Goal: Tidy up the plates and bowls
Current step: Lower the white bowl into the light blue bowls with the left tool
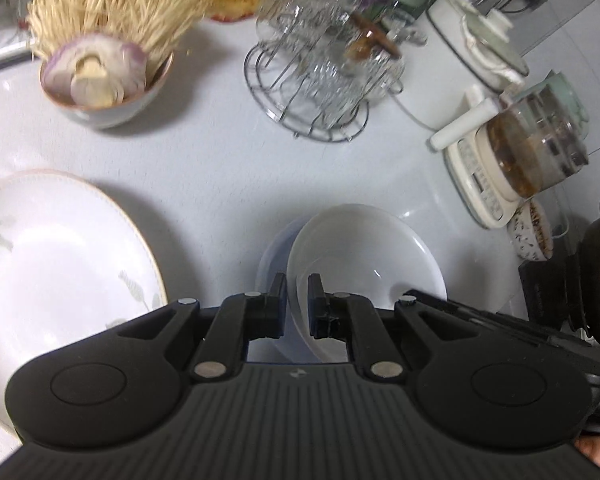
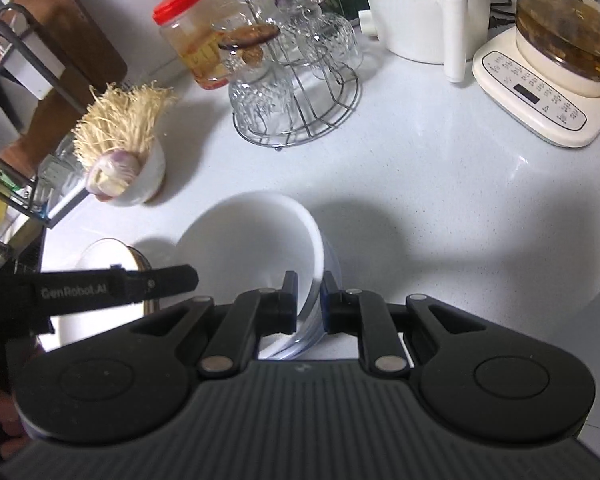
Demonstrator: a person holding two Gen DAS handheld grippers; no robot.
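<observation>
A white bowl (image 1: pixel 364 256) sits nested in a pale blue bowl (image 1: pixel 270 256) on the white counter. My left gripper (image 1: pixel 297 292) is shut on their left rim. My right gripper (image 2: pixel 311 292) is shut on the right rim of the same white bowl (image 2: pixel 256 236) and blue bowl (image 2: pixel 332 264). The left gripper's arm (image 2: pixel 112 284) shows in the right wrist view. A large white plate with a gold rim and leaf print (image 1: pixel 60 256) lies to the left of the bowls; it also shows in the right wrist view (image 2: pixel 104 256).
A bowl of garlic and dried roots (image 1: pixel 100 80) stands behind the plate. A wire rack with upturned glasses (image 1: pixel 316 80), a white pot (image 1: pixel 460 60), a glass kettle on its base (image 1: pixel 532 152) and a red-lidded jar (image 2: pixel 192 32) line the back. A dish rack (image 2: pixel 12 120) stands at far left.
</observation>
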